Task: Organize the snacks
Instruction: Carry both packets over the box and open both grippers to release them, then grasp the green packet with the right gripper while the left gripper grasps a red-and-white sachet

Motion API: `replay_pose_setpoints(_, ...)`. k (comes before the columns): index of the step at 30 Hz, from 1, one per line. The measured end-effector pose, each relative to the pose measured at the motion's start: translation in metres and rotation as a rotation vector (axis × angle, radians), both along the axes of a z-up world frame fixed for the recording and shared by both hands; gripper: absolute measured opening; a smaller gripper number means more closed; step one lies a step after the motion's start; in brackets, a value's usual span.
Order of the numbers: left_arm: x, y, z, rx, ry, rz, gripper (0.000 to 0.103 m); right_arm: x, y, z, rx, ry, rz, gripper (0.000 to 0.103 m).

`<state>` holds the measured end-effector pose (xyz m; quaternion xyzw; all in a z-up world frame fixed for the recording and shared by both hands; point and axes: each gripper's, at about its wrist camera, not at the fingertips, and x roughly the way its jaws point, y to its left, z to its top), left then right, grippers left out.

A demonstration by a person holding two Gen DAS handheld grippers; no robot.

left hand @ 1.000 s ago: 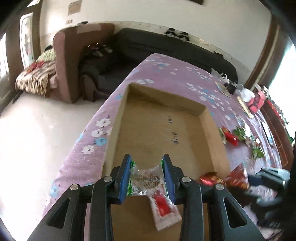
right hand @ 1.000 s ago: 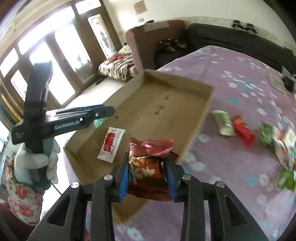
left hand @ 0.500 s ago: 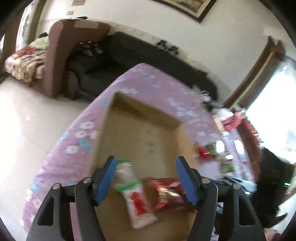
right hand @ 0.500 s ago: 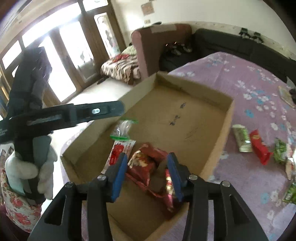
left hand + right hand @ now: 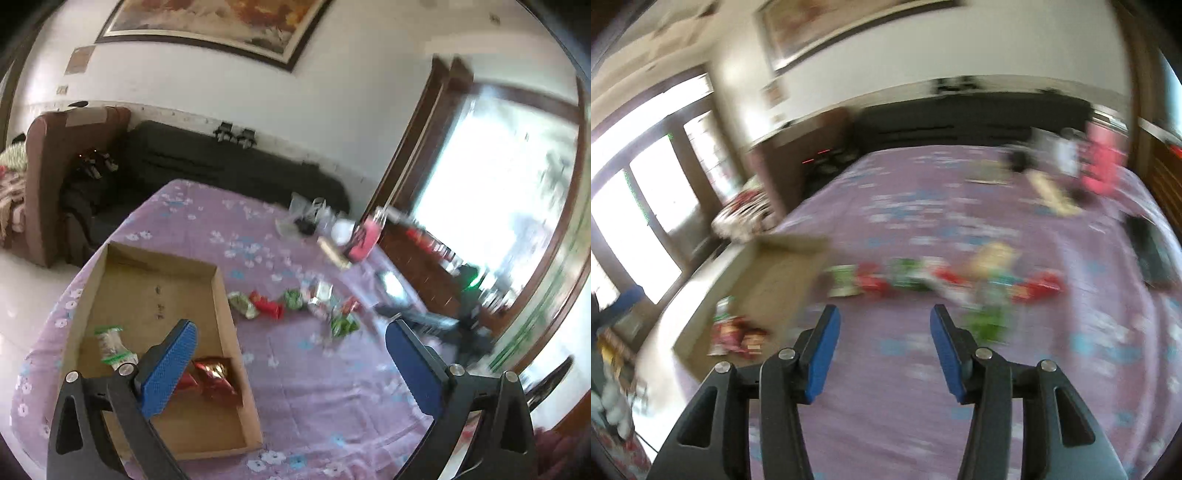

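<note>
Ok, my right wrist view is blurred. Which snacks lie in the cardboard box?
Observer: A clear packet with green bands and a shiny red packet.
Operator: Does the left gripper hold something?
Observer: No. The left gripper is wide open; its jaws have just been opening, nothing between them.
Operator: Does any loose snack touch the box?
Observer: No, the nearest, a green packet, lies apart from the cardboard box on the purple cloth.

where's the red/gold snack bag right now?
In the left wrist view, the red and gold snack bag lies inside the cardboard box, near its right wall at the near end, right of the green-edged clear packet.
</note>
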<state>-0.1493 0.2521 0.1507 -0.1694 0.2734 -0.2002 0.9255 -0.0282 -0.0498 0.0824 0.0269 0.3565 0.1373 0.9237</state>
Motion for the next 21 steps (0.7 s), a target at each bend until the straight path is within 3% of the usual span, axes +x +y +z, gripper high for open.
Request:
replay_pose_setpoints(4, 0.013, -0.033, -0.009, 0.052, 0.048, -0.003, 0.102, 0.006, -0.059, -0.012, -0.007, 0.042, -0.114, 0.050)
replay_pose_setpoints(8, 0.024, -0.055, -0.024, 0.077, 0.111, -0.017, 0.094, 0.028, -0.076, -0.036, 0.074, 0.123, -0.124, 0.050)
replay_pose_setpoints(12, 0.036, -0.064, -0.039, 0.079, 0.177, -0.034, 0.083, 0.053, -0.064, -0.058, 0.119, 0.167, -0.117, 0.050)
replay_pose_setpoints(21, 0.084, -0.065, -0.048, 0.078, 0.217, 0.004, 0.082, 0.090, -0.026, -0.090, 0.032, 0.177, -0.073, 0.053)
